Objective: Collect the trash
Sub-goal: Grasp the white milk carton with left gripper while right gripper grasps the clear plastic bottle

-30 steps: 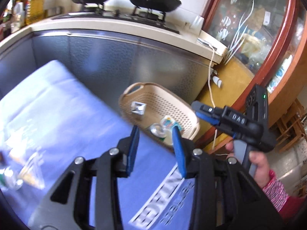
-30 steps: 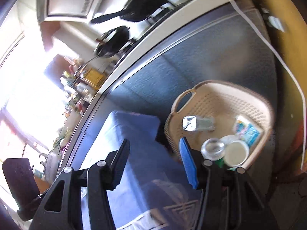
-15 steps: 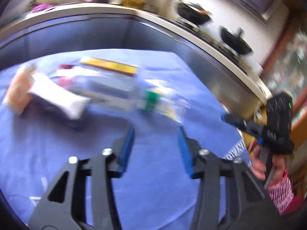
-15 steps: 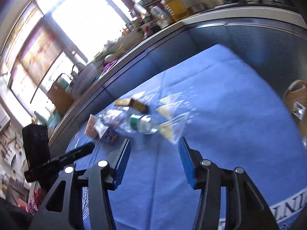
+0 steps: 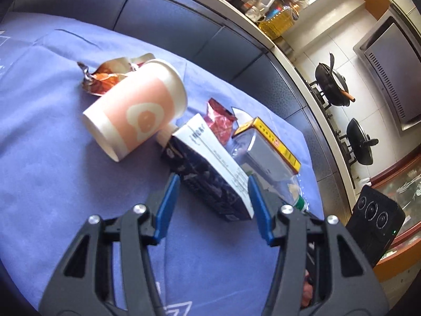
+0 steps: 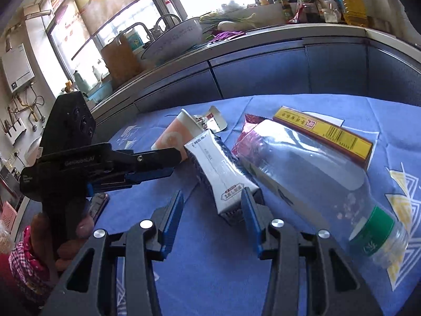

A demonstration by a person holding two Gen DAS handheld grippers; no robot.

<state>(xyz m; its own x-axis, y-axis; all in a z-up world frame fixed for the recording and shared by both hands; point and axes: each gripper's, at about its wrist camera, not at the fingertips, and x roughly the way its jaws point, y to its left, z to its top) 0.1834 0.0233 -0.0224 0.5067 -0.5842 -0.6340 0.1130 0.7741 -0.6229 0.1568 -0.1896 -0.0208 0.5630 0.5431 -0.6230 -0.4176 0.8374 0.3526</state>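
Trash lies in a heap on the blue cloth (image 5: 65, 184). It holds a pink and white paper cup (image 5: 136, 110) on its side, a dark and white carton (image 5: 210, 173), a clear bottle (image 6: 315, 173) with a green label, a yellow box (image 6: 323, 131), a red wrapper (image 6: 247, 137) and crumpled foil (image 5: 105, 76). My left gripper (image 5: 212, 181) is open, and the carton's near end sits between its fingers. My right gripper (image 6: 211, 194) is closing. The carton (image 6: 218, 163) lies by its right finger with no pad pressing on it.
Steel-fronted kitchen counters (image 6: 263, 71) curve round behind the table. A stove with two woks (image 5: 331, 84) is at the right, and bottles (image 6: 352, 2) and a big bowl (image 6: 173, 42) stand on the counter. A person's hand (image 6: 79, 226) holds the left gripper (image 6: 175, 166).
A second ago both grippers hung over the beige basket. They have swung across the blue cloth and rolled level, and are now low at the trash heap. The left jaws stand wider.
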